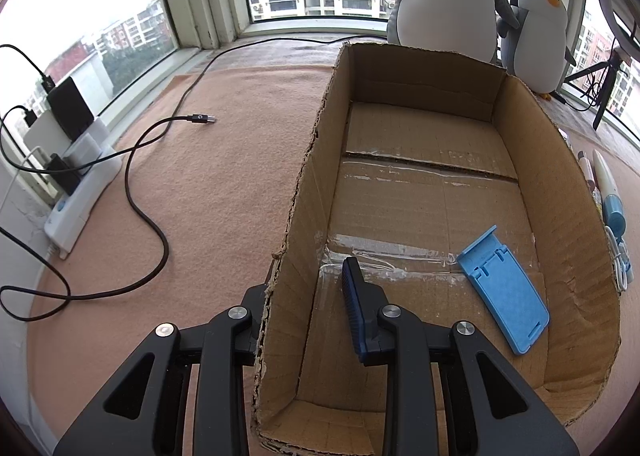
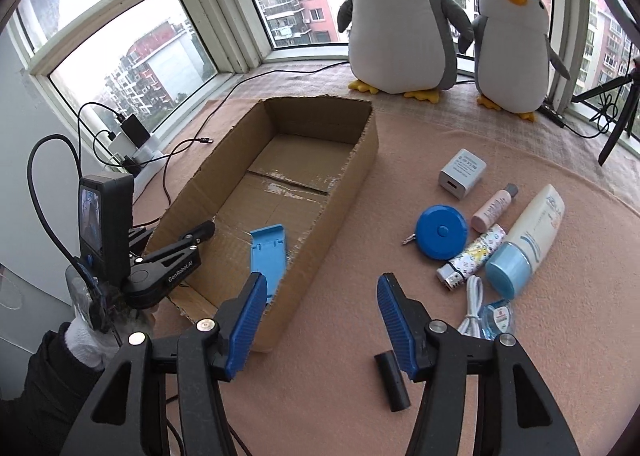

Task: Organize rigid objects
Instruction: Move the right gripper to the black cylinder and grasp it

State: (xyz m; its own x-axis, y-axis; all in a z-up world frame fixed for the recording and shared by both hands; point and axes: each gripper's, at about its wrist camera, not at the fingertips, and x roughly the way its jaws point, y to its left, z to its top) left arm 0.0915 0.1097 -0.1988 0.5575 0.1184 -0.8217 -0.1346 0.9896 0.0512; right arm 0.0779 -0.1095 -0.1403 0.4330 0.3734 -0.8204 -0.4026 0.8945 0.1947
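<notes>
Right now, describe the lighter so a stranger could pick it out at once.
Start at the cardboard box; loose items lie on the peach cloth to its right. The lighter lies between the round blue tape measure and the blue-capped white tube. It alone has a yellow-patterned white body and metal end.

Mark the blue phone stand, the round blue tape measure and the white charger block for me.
blue phone stand (image 1: 505, 288), left wrist view, on its flat back panel inside the box.
round blue tape measure (image 2: 441, 231), right wrist view, on its centre button.
white charger block (image 2: 463, 173), right wrist view, on its top face.
</notes>
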